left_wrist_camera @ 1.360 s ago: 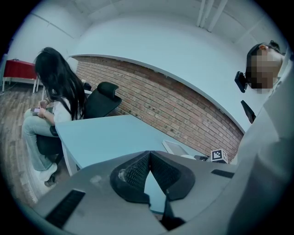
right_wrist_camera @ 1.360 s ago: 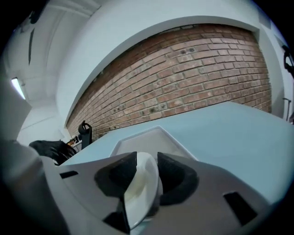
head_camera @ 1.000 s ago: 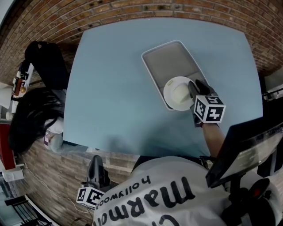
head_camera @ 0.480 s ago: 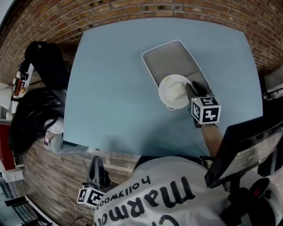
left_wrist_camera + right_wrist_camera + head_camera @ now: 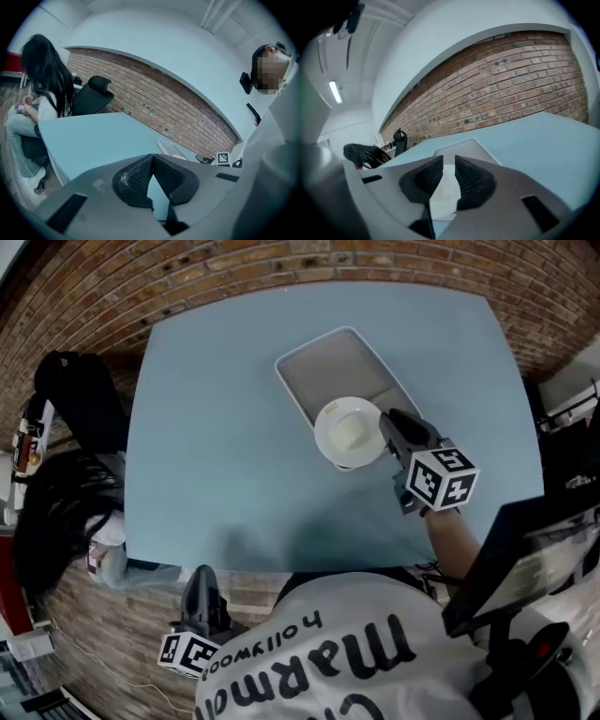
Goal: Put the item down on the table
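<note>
Plate [image 5: 326,435] seemingly in right gripper [image 5: 386,420]

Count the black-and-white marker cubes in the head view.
2. One black-and-white marker cube on the right tool, beside the white round plate; the other on the left tool, off the light blue table's near edge.

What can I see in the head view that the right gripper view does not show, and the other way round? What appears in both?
Only the head view shows the left claw, held low beside the person's body and off the table, and the full round outline of the white plate. Only the right gripper view shows the right claw with its jaws closed on the plate's rim, and a ceiling lamp. Both views show the plate, the grey tray, the blue table and the brickwork.
</note>
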The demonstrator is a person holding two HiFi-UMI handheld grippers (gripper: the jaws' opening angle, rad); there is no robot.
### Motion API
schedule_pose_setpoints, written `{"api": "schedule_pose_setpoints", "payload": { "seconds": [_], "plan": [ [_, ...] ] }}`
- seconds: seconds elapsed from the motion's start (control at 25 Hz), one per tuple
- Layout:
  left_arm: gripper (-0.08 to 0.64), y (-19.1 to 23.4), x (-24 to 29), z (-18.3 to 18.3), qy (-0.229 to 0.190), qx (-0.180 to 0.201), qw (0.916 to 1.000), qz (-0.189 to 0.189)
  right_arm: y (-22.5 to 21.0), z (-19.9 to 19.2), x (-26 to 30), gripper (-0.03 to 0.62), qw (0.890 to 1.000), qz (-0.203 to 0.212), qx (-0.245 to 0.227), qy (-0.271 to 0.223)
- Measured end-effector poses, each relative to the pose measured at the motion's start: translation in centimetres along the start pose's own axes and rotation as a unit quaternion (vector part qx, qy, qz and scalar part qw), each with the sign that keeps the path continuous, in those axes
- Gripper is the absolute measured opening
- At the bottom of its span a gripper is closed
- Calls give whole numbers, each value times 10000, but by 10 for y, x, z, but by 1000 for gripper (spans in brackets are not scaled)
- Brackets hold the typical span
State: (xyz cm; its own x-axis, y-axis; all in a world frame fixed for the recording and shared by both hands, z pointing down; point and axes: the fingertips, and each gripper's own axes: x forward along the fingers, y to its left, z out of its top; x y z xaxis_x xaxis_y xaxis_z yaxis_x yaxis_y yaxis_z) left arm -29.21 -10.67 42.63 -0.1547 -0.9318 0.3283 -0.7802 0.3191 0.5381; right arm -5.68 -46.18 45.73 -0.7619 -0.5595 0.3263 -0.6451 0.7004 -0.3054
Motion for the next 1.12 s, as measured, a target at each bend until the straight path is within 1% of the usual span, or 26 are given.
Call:
{"api": "schedule_pose_setpoints", "payload": {
  "seconds": [0.08, 0.16, 0.24, 0.32, 0.4, 0.48, 0.56, 0.64, 0.72, 0.76, 0.84, 0.96, 1.04, 1.12],
  "plan": [
    [8, -4, 11, 0, 118, 107, 9996, -249, 2, 15, -16, 62, 9973, 128, 530, -487],
    [8, -9, 22, 2, 233, 262, 9981, -515, 2, 28, -35, 48, 9922, 118, 850, -908],
    [8, -15, 33, 7, 309, 474, 9953, -788, 4, 37, -55, 48, 9896, 37, 830, -1172],
    [8, -22, 43, 16, 347, 850, 9900, -1071, 9, 43, -71, 48, 9890, -42, 683, -1310],
    [8, -30, 53, 29, 341, 1276, 9817, -1374, 16, 44, -84, 48, 9896, -160, 543, -1322],
    [8, -39, 61, 42, 342, 1517, 9715, -1788, 24, 41, -98, 48, 9907, -293, 446, -1252],
    [8, -52, 68, 50, 399, 1579, 9589, -2325, 31, 37, -115, 48, 9915, -456, 395, -1150],
    [8, -66, 73, 56, 455, 1570, 9452, -2825, 36, 29, -131, 48, 9920, -715, 282, -1000],
    [8, -79, 74, 59, 481, 1565, 9337, -3184, 40, 19, -147, 48, 9906, -968, 284, -921],
    [8, -85, 74, 60, 460, 1578, 9297, -3296, 42, 14, -155, 48, 9894, -1045, 394, -925],
    [8, -94, 71, 62, 325, 1644, 9248, -3415, 48, 4, -166, 48, 9866, -1149, 666, -947],
    [8, -101, 67, 66, 87, 1746, 9203, -3501, 64, -12, -171, 48, 9862, -1238, 758, -803],
    [8, -101, 70, 65, 121, 1625, 9215, -3525, 76, -22, -168, 48, 9879, -1200, 748, -638],
    [8, -99, 74, 62, 293, 1441, 9255, -3489, 87, -30, -164, 48, 9897, -1127, 746, -467]
  ]
}}
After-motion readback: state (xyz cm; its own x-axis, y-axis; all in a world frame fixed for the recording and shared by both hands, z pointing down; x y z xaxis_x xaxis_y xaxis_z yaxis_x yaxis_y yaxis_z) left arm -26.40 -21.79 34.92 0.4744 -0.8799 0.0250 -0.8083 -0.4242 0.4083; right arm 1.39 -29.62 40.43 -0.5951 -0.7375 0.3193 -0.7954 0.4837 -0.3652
